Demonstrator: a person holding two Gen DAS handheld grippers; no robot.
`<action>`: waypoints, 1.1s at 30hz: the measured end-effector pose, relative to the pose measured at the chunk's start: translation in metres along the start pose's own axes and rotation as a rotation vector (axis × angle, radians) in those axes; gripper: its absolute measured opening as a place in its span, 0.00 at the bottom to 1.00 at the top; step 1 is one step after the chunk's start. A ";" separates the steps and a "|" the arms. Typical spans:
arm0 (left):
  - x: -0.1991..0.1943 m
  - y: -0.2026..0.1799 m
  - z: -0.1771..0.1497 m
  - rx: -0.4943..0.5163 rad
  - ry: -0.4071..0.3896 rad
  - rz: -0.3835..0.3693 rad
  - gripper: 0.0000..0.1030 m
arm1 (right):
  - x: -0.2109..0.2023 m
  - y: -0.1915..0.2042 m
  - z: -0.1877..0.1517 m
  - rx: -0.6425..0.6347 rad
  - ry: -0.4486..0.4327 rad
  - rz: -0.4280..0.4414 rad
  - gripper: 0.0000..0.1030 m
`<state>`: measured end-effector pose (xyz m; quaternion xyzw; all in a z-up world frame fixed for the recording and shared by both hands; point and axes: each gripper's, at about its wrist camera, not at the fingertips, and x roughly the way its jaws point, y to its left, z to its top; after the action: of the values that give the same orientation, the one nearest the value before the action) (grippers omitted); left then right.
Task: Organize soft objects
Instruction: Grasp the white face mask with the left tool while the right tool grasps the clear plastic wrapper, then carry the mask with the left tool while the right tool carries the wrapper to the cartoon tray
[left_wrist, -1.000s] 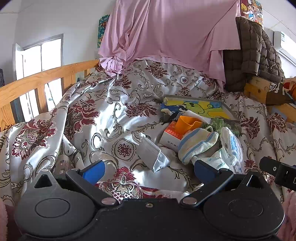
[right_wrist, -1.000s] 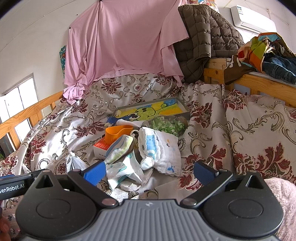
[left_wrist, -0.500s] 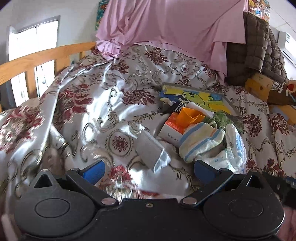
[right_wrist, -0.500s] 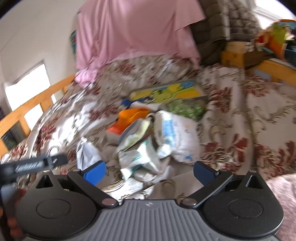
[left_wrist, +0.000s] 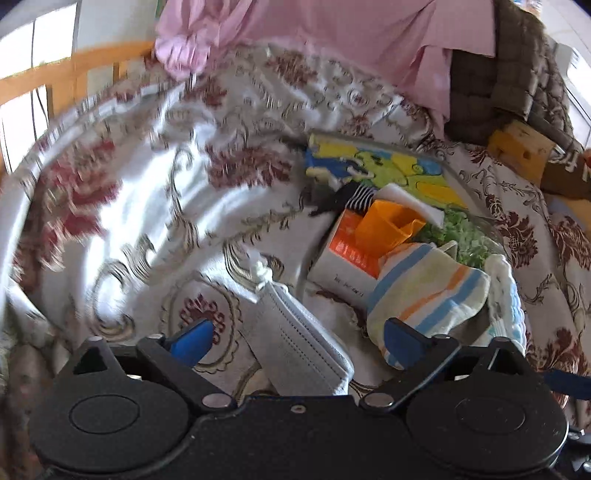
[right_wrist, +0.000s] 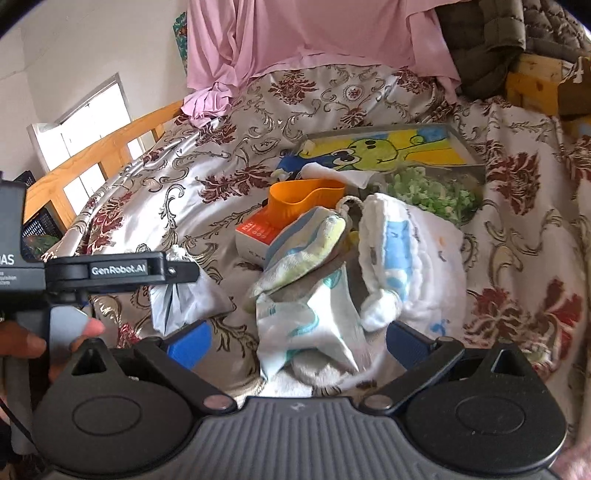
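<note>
A pile of soft items lies on the floral bedspread (left_wrist: 122, 221). In the left wrist view a folded grey-white cloth (left_wrist: 299, 343) lies between the open fingers of my left gripper (left_wrist: 295, 341), with a striped sock (left_wrist: 428, 299) to its right. In the right wrist view my right gripper (right_wrist: 295, 343) is open over a white printed cloth (right_wrist: 310, 325). The striped sock (right_wrist: 306, 251) and a white-blue padded cloth (right_wrist: 402, 266) lie just beyond. The grey cloth (right_wrist: 184, 299) sits at left, under the left gripper body (right_wrist: 110, 269).
An orange cup (right_wrist: 303, 199) stands on an orange-white box (right_wrist: 255, 232). A framed cartoon picture (right_wrist: 391, 151) and a tray of green bits (right_wrist: 428, 192) lie behind. A wooden bed rail (right_wrist: 96, 158) runs at left; pink sheet (right_wrist: 314, 33) and brown quilted jacket (right_wrist: 480, 33) hang behind.
Both grippers have moved forward and down toward the pile. The grey cloth now lies between the left fingers and the white printed cloth between the right fingers. Both stay open.
</note>
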<state>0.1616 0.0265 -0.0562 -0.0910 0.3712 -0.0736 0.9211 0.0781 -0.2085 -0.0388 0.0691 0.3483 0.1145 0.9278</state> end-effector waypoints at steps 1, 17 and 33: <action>0.005 0.002 0.000 -0.012 0.013 -0.013 0.93 | 0.004 0.001 0.000 -0.005 -0.001 0.009 1.00; 0.027 0.010 -0.020 -0.055 0.038 -0.032 0.41 | 0.048 0.024 -0.003 -0.141 0.044 -0.101 0.80; -0.001 -0.010 -0.035 -0.086 -0.064 -0.015 0.18 | 0.028 0.016 -0.003 -0.114 -0.098 -0.100 0.51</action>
<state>0.1355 0.0129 -0.0777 -0.1357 0.3439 -0.0617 0.9271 0.0942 -0.1851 -0.0556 0.0041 0.2982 0.0841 0.9508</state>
